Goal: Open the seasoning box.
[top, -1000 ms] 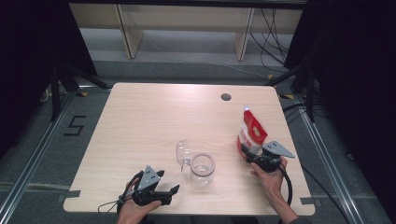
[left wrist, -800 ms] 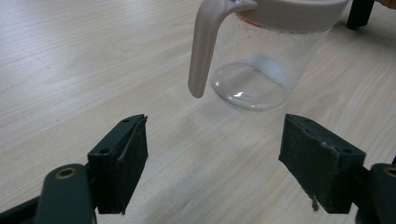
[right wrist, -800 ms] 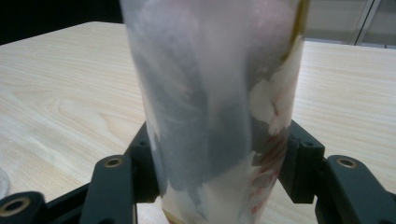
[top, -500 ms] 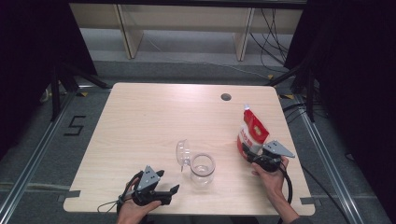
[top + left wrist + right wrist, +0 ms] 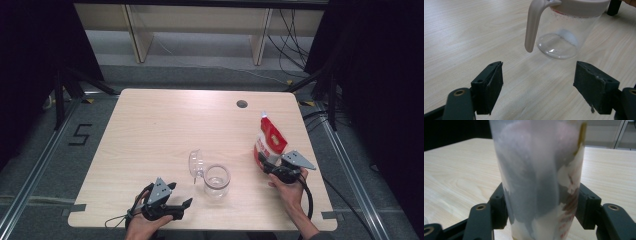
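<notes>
A red and white pouch [image 5: 270, 139] stands upright near the table's right edge. My right gripper [image 5: 262, 164] is shut on its lower part, and in the right gripper view the pouch [image 5: 536, 177] sits between both pads [image 5: 499, 205]. These jaws have just been opening a little, with the pouch still between them. A clear jug [image 5: 217, 181] with a pale handle [image 5: 532, 27] stands at the front middle, its clear lid [image 5: 195, 163] flipped open to the left. My left gripper [image 5: 181, 194] rests open at the front left and points at the jug [image 5: 564, 37], a short way off it.
The wooden table [image 5: 165, 130] has a round cable hole [image 5: 242, 104] at the back right. Pale shelving [image 5: 200, 30] stands beyond the far edge. Metal floor rails run along both sides of the table.
</notes>
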Demonstrator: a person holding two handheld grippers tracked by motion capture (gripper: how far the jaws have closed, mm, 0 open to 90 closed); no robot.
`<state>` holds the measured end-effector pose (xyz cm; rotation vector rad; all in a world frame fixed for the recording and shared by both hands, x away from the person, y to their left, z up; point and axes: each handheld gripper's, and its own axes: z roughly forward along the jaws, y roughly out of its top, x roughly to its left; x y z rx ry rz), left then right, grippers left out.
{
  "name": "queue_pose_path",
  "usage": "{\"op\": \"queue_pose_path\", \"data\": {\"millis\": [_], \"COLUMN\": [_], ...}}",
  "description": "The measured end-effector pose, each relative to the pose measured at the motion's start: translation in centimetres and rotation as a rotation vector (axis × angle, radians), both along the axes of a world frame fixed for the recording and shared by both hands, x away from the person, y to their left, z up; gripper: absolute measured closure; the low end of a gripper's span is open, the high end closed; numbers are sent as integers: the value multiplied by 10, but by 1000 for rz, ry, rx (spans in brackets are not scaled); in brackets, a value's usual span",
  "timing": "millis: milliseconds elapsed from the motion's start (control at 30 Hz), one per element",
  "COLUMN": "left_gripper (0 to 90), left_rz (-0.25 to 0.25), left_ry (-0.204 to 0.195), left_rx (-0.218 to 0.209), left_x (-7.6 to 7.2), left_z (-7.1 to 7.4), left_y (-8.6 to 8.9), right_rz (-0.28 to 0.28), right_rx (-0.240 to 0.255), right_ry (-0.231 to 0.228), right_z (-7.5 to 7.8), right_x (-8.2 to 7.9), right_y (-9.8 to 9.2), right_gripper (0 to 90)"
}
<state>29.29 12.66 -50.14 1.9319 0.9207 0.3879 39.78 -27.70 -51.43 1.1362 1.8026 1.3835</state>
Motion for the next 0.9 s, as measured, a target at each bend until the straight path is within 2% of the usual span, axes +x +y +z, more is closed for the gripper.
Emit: {"op": "queue_pose_path", "data": {"millis": [67, 100, 133, 200, 267, 367, 400, 433, 500, 533, 567, 633, 700, 733, 800, 833, 900], "left_gripper": [229, 228, 228, 229, 229, 232, 232, 233, 236, 236, 237, 237, 237, 237, 237, 237, 238], "left_rz": [0, 0, -1, -4, -1, -7, -10, -10, -14, -8, -6, -6, 4, -5, 1, 8, -2], "left_ry": [0, 0, 0, 0, 1, -2, -1, -2, -10, -10, -8, -10, -6, -11, -6, -5, -16], "left_rx": [0, -1, 0, 1, 0, -8, -5, -6, 1, -13, -13, 3, -22, 3, -18, -25, -14], "left_x": [0, 0, 0, 0, 0, 0, 0, 0, 0, 0, 0, 0, -1, 0, 0, 0, 0], "left_z": [0, 0, 0, 0, 0, 0, 0, 0, 1, 1, 1, 2, 1, 2, 1, 1, 2], "left_y": [0, 0, 0, 0, 0, 0, 0, 0, 0, 0, 0, 1, 1, 3, 2, 2, 3], "right_rz": [0, 2, 13, -4, 10, 2, 18, -2, 15, 10, 5, 19, 28, 16, 54, 33, 40], "right_rx": [14, 25, 13, 33, 17, 5, -2, 18, -6, -1, 12, -17, -2, -4, -38, -19, -13], "right_ry": [-5, 11, 6, -3, -17, -15, -15, 24, -12, -7, 28, 3, 2, 2, -4, 27, 15], "right_z": [0, 0, 0, -1, -1, 1, 1, 3, 4, 4, 5, 6, 7, 7, 9, 10, 11], "right_x": [1, 1, 2, 1, 3, 3, 3, 0, 2, 1, -1, 0, 0, -1, -1, -5, -6], "right_y": [0, 1, 1, 1, 0, 0, -1, 1, -1, -1, 0, -2, -2, -1, -4, 0, -1], "right_gripper": [385, 383, 382, 388, 413, 435, 441, 448, 456, 458, 461, 465, 468, 469, 471, 471, 473]}}
